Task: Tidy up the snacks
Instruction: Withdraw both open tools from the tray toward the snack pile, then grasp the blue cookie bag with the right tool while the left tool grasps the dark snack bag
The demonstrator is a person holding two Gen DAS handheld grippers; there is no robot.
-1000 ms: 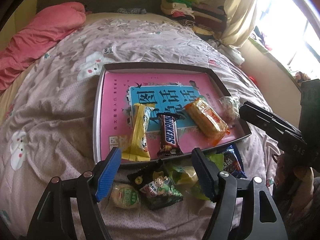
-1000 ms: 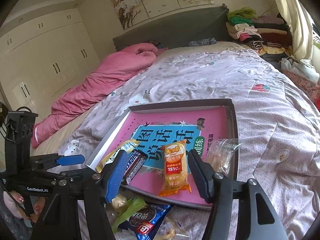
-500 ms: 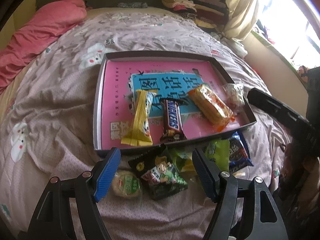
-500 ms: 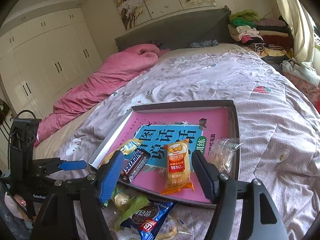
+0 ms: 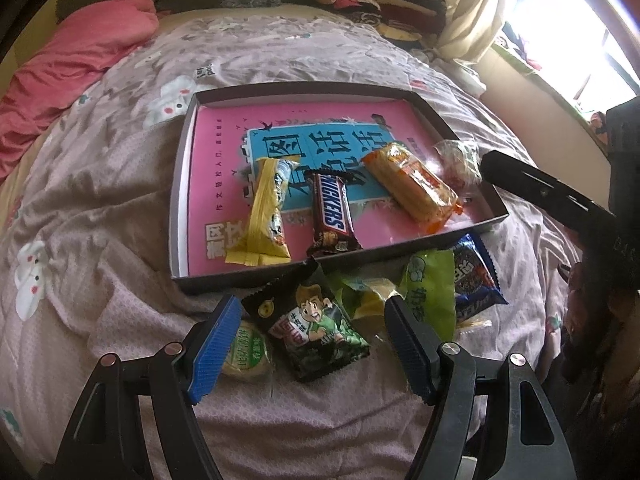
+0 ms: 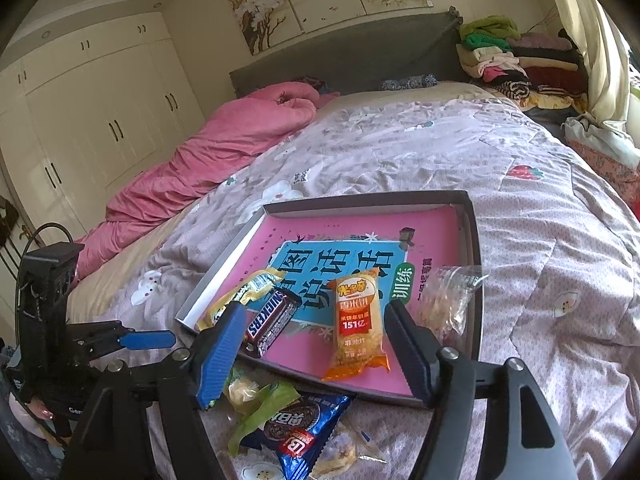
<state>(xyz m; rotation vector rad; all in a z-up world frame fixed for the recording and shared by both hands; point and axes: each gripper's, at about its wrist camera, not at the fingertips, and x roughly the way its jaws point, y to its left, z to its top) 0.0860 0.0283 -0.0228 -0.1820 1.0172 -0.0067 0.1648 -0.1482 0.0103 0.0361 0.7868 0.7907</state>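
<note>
Both grippers empty over the snack pile, tray just beyond.
Left gripper (image 5: 312, 334) fingers spread, black cartoon snack pack (image 5: 316, 330) on the bed between them, untouched. Right gripper (image 6: 312, 346) fingers spread, nothing pinched; orange rice cracker pack (image 6: 356, 328) and Snickers bar (image 6: 272, 326) lie past the tips in the tray (image 6: 474, 240); Oreo pack (image 6: 296, 436) on the quilt (image 6: 540, 280) below.
</note>
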